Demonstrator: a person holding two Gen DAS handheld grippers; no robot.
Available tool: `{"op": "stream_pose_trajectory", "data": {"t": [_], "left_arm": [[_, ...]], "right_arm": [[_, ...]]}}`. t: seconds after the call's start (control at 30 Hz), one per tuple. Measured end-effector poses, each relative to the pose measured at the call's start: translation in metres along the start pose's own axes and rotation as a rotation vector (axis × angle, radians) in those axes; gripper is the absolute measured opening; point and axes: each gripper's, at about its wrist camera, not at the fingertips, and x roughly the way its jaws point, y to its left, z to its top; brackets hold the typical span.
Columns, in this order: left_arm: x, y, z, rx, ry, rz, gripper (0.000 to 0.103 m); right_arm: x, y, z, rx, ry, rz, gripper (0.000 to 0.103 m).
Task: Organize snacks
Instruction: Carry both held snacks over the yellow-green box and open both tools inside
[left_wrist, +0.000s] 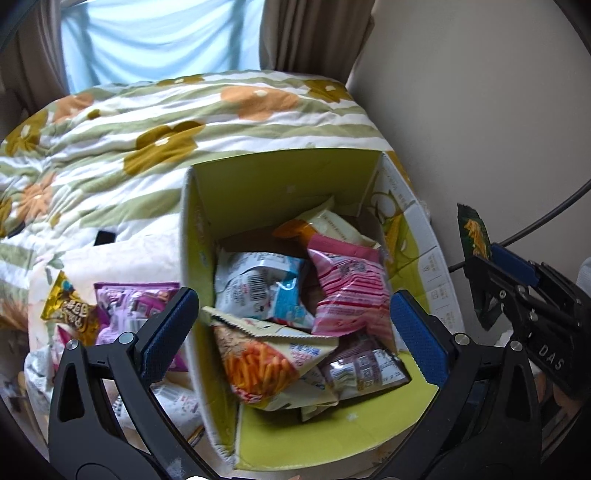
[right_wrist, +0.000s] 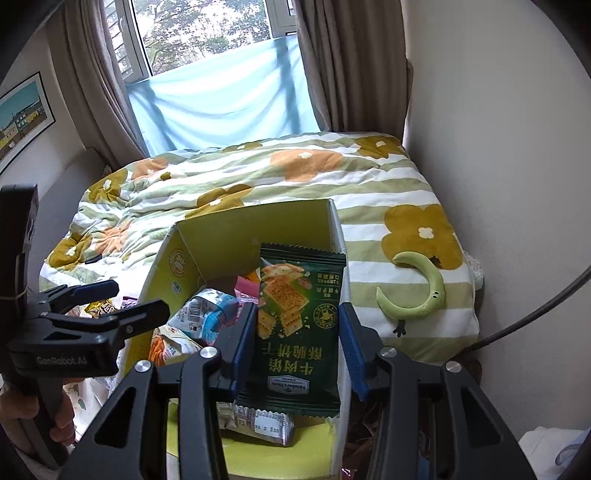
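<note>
An open cardboard box (left_wrist: 280, 184) with a yellow-green inside stands on the bed and holds several snack packets, among them a pink one (left_wrist: 351, 291), a blue-and-white one (left_wrist: 258, 288) and a cream one printed with orange sticks (left_wrist: 266, 358). My left gripper (left_wrist: 293, 334) hangs open above the box, its pads (left_wrist: 170, 332) touching nothing. My right gripper (right_wrist: 298, 350) is shut on a dark green cracker packet (right_wrist: 299, 325), held upright over the box's right edge. The right wrist view shows the left gripper (right_wrist: 140, 295) at the left, over the box's left wall (right_wrist: 166, 266).
More packets lie on the bed left of the box, a gold one (left_wrist: 72, 310) and a purple one (left_wrist: 136, 302). A green crescent toy (right_wrist: 417, 291) rests on the floral quilt (right_wrist: 258, 170). A wall and a dark cable (right_wrist: 535, 314) are close on the right.
</note>
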Motion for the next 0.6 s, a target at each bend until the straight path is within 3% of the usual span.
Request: {"op": "stream_pose_trajectory", "data": {"t": [0.4,0.43,0.5,0.53,0.6], "left_arm": [[0.01,0.035,-0.002,-0.044,0.019,0.05,0.102],[0.011,0.037,-0.003,-0.047,0.022,0.052,0.102],[0.013,0.04,-0.004,-0.054,0.025,0.054,0.102],[0.014,0.042,-0.005,-0.057,0.024,0.054,0.102],[0.013,0.043,-0.007,-0.059,0.024,0.055,0.102]], "right_arm": [[0.075,0.008,0.04,-0.016,0.084,0.068,0.041],[0.077,0.009,0.039,-0.02,0.079,0.072,0.048],[0.074,0.008,0.037,-0.017,0.048,0.063,0.078],[0.072,0.007,0.036,-0.012,0.037,0.065,0.101],[0.066,0.005,0.031,0.005,0.011,0.075,0.103]]}}
